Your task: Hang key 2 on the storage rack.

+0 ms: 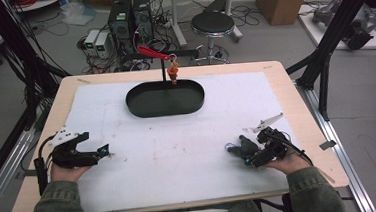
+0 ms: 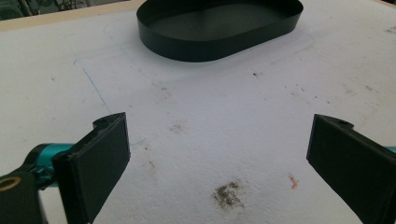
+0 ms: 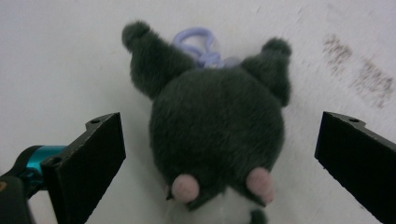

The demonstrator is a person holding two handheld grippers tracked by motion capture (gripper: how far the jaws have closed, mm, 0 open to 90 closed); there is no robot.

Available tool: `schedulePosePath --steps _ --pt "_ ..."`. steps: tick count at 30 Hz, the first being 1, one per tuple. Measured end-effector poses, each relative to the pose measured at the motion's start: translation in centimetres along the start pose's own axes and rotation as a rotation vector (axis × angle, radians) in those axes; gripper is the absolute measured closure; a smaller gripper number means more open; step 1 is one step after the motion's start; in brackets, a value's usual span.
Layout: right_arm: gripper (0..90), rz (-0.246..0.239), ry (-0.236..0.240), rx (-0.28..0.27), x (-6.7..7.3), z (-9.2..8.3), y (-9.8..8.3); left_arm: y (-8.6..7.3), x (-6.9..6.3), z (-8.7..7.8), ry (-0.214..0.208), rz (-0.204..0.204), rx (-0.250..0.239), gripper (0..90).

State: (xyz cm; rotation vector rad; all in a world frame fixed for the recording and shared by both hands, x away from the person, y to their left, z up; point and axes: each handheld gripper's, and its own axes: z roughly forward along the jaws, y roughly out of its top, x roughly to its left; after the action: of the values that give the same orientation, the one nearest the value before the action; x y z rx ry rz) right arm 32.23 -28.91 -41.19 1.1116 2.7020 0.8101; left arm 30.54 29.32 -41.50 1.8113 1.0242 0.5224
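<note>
A dark grey plush toy [image 3: 217,126] with two ears, pink feet and a lilac clip [image 3: 198,44] lies on the white mat, between the wide-apart jaws of my right gripper [image 3: 219,163], which is open and not touching it. From above, the plush toy [image 1: 243,145] lies just left of the right gripper [image 1: 259,153] near the table's front right. My left gripper [image 1: 101,152] rests at the front left, open, with bare mat between its jaws [image 2: 219,158]. A black oval tray [image 1: 165,98] stands at the back centre; its wall [image 2: 210,46] shows ahead in the left gripper view.
A stand behind the tray holds a red tassel [image 1: 151,52] and a small orange charm [image 1: 173,73] on a hook. The white mat [image 1: 178,136] has stains [image 2: 229,193]. Beyond the table are a stool [image 1: 213,24], computers and cables.
</note>
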Motion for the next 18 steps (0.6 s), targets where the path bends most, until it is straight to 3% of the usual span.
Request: schedulePosePath --steps 2,3,4,5,7,12,18 --pt "5.2 0.008 0.008 0.029 0.13 -0.01 -0.18 -0.03 -0.06 -0.01 0.001 -0.002 0.007 6.5" --pt "13.4 0.004 0.0 0.037 0.3 -0.23 -0.34 -0.05 -0.08 -0.01 0.002 -0.001 0.008 6.5" --pt "13.4 0.004 0.0 0.037 0.3 -0.23 -0.34 -0.06 -0.1 -0.02 0.002 0.001 0.009 6.5" --pt "19.5 -0.001 0.002 0.036 0.33 -0.41 -0.41 -0.07 -0.13 -0.01 0.002 0.0 0.008 6.5" --pt "20.4 0.005 0.02 0.042 0.35 -0.63 -0.55 -0.07 -0.14 -0.02 0.003 0.0 0.008 6.5" --pt "24.1 0.001 0.01 0.045 0.29 -0.63 -0.86 -0.05 -0.19 -0.07 0.006 0.006 0.004 6.5" --pt "35.9 -0.019 -0.023 0.071 0.44 -0.43 -0.98 -0.05 -0.19 -0.06 0.007 0.006 0.004 6.5"
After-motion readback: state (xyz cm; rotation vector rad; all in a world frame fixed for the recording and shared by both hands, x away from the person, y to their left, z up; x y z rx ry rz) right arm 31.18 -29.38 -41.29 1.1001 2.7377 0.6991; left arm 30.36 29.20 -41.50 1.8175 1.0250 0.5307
